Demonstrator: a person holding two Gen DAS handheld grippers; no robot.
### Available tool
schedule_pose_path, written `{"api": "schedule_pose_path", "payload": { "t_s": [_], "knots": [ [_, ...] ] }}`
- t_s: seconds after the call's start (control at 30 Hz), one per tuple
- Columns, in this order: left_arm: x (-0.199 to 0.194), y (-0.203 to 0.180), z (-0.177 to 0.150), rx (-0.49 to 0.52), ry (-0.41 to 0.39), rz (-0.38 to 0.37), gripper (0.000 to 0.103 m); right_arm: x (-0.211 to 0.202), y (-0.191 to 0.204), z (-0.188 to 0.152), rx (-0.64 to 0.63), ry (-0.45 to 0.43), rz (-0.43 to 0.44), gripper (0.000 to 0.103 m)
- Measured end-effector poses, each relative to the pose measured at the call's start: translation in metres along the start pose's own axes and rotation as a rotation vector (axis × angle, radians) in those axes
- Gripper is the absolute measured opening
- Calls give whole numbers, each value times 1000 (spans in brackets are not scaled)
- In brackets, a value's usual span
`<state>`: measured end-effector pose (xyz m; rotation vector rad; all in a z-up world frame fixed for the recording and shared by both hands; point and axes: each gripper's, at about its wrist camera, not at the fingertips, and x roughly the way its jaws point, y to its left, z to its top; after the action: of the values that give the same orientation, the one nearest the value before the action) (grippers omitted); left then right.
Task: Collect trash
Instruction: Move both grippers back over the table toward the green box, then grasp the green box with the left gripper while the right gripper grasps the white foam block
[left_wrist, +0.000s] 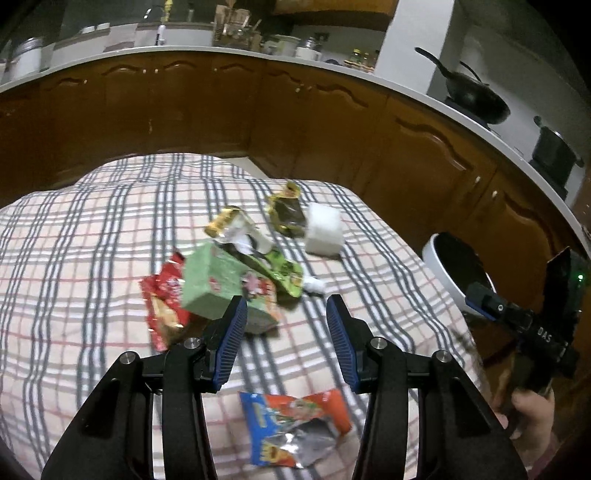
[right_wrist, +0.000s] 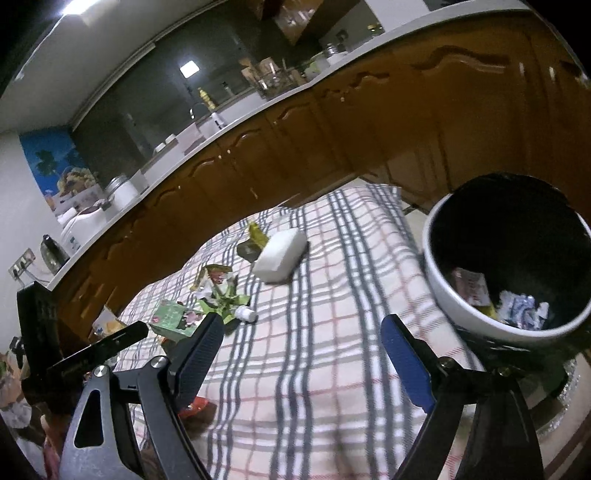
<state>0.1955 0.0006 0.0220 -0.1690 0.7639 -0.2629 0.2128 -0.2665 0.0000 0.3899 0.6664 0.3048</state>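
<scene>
Trash lies on a plaid tablecloth (left_wrist: 92, 258): a green box (left_wrist: 210, 288), a red wrapper (left_wrist: 164, 306), a green-gold wrapper (left_wrist: 284, 275), a dark gold wrapper (left_wrist: 288, 214), a white block (left_wrist: 323, 229), a small white bottle (left_wrist: 314, 286) and an orange-blue packet (left_wrist: 295, 424). My left gripper (left_wrist: 286, 332) is open and empty above the cloth, just right of the green box. My right gripper (right_wrist: 303, 354) is open and empty beside the white bin (right_wrist: 443, 280), which holds several wrappers (right_wrist: 517, 306). The white block (right_wrist: 280, 254) also shows there.
Brown kitchen cabinets (left_wrist: 332, 122) and a white counter curve behind the table. A black wok (left_wrist: 476, 99) and a pot (left_wrist: 554, 151) stand on the counter at right. The bin (left_wrist: 439, 266) stands off the table's right edge.
</scene>
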Motion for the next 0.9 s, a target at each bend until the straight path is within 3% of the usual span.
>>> {"api": "schedule_pose_path", "payload": {
  "t_s": [0.47, 0.9],
  "knots": [
    [20, 36, 15, -14, 26, 89, 56, 52, 27, 21, -49, 55, 36, 87],
    [54, 48, 15, -22, 106, 62, 56, 137, 27, 45, -23, 165, 18, 64]
  ]
}}
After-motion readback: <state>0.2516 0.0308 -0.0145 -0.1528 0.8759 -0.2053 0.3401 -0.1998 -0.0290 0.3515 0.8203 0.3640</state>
